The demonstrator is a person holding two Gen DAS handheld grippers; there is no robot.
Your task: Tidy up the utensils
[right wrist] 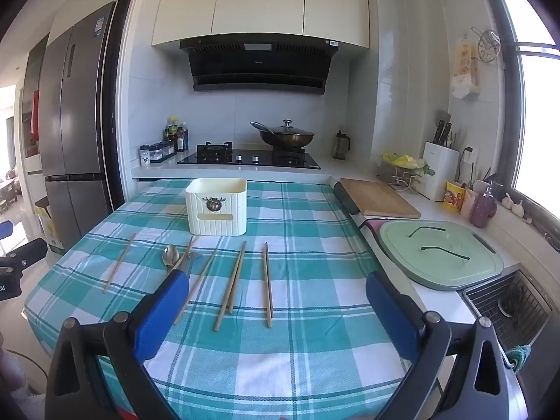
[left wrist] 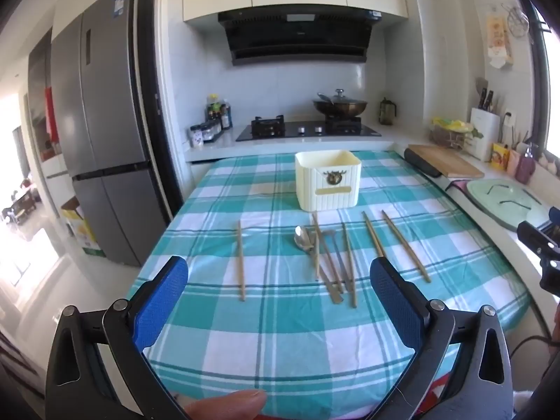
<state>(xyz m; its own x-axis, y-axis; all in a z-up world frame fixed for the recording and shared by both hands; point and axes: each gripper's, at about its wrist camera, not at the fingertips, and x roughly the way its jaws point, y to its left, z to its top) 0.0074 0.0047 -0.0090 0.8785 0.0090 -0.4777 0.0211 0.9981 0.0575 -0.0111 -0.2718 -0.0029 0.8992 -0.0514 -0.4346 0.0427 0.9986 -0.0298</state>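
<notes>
Left claw [left wrist: 279, 281] and right claw [right wrist: 277, 299], blue textured pads, gape wide and empty above the checked-cloth bench [left wrist: 280, 350]; slim wooden chopsticks [right wrist: 267, 283], a steel spoon [left wrist: 300, 237], a ribbed cream holder [left wrist: 328, 179].

both wrist views angled down, sharing checked table [left wrist: 280, 332]

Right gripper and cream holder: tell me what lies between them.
In the right wrist view, chopsticks on checked cloth lie between the open right gripper and cream holder.
</notes>
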